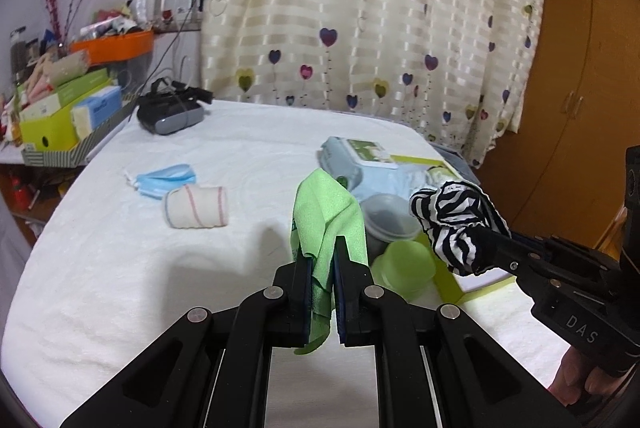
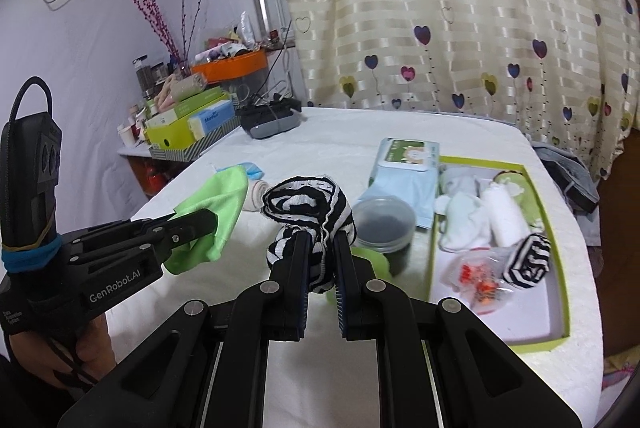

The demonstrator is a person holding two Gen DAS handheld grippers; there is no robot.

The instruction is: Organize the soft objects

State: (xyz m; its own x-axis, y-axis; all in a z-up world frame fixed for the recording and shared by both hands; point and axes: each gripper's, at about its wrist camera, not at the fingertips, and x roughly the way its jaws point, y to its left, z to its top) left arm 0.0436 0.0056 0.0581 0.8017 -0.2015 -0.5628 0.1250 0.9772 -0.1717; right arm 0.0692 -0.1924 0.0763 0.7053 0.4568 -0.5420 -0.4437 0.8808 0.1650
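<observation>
Two grippers: both lifted above the white table, each clamping a piece of cloth.
Left gripper: jaws pressed nearly together on a green cloth; the fabric stands up above the fingertips and a tail hangs down between the fingers.
Right gripper: jaws closed to a narrow gap on a bunched black-and-white striped cloth, which balloons above the tips.
Relative position: the two grippers sit side by side, near each other, cloths apart.
Green-rimmed box: lies on the table to the right; inside it are white and pale rolled cloths, a second striped bundle and a clear packet with orange bits.
Round lidded container: just left of the box, beyond the right gripper.
Wipes pack: behind the container, touching the box edge.
Still on the table: a rolled white cloth with thin stripes and a blue face mask, touching each other, to the left.
Headset: far corner of the table.
</observation>
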